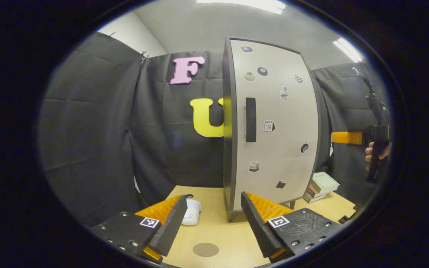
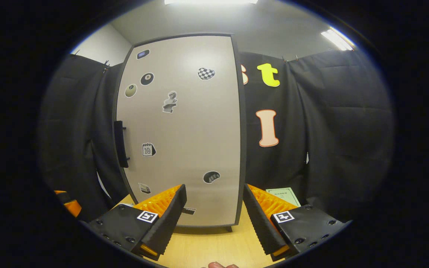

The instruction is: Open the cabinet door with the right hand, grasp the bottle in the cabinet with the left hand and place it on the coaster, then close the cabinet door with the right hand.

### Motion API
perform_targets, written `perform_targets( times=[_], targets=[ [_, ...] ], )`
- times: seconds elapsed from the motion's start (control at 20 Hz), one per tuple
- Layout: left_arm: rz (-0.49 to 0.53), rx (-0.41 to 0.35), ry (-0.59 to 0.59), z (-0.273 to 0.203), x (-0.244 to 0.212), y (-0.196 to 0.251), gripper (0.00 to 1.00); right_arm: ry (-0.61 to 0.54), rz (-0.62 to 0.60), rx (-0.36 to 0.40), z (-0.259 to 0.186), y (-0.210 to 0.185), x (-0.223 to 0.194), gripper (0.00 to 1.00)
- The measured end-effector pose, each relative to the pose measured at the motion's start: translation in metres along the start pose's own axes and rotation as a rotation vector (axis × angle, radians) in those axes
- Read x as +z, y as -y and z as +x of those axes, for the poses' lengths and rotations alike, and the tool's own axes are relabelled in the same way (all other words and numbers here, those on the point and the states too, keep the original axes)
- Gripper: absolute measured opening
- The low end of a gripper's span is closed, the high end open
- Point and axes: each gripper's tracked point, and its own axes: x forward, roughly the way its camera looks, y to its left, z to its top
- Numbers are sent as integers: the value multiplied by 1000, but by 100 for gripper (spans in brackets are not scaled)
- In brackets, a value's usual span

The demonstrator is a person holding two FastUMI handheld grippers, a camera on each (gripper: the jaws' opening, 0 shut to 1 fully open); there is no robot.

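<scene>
With both pairs of tongs spread and holding nothing, I stand before a shut cabinet, the first step not yet done. My right tongs [image 2: 212, 217] hang low over the tabletop [image 2: 207, 245], facing the door [image 2: 184, 130] squarely; their tips frame its bottom edge, near it but not touching.

What the opening turns on is the handle [image 2: 120, 139]. It is a dark bar standing upright, its long axis vertical, set at the door's left edge about halfway up. From my right tongs it lies up and well to the left, so I judge they must rise and swing left, then close across the bar from the sides. The hinges are presumably on the opposite, right edge, though I cannot see them.

My left tongs [image 1: 210, 219] wait lower and to the left of the cabinet, looking along its side at the same handle [image 1: 250, 120]. They are nearer to it than the right ones seem, but the task gives the door to the right hand. Beyond the door's far edge, in the left gripper view, my right hand [image 1: 376, 154] holds its tool.

I cannot see the bottle; by the task it is inside, behind the door. On the tabletop just ahead of my left tongs lies a round brown coaster [image 1: 205, 249]; a white object [image 1: 191, 214] sits beside the left finger, and books [image 1: 320, 186] are stacked past the cabinet.
</scene>
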Motion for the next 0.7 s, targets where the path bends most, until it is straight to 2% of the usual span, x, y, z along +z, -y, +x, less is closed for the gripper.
perform_targets(
  times=[0.05, 0.25, 0.4, 0.7],
  targets=[
    [-11, 2, 7, 4, -1, -7, 89, 6, 0, 19, 5, -11, 6, 94],
    [-28, 22, 23, 13, -8, -33, 89, 8, -4, 96, 30, -59, 29, 96],
    [-37, 27, 12, 15, -16, -51, 88, 24, -4, 127, 48, -92, 49, 96],
    [-62, 97, -24, 11, -41, -103, 90, 91, -3, 200, 75, -156, 88, 96]
  ],
)
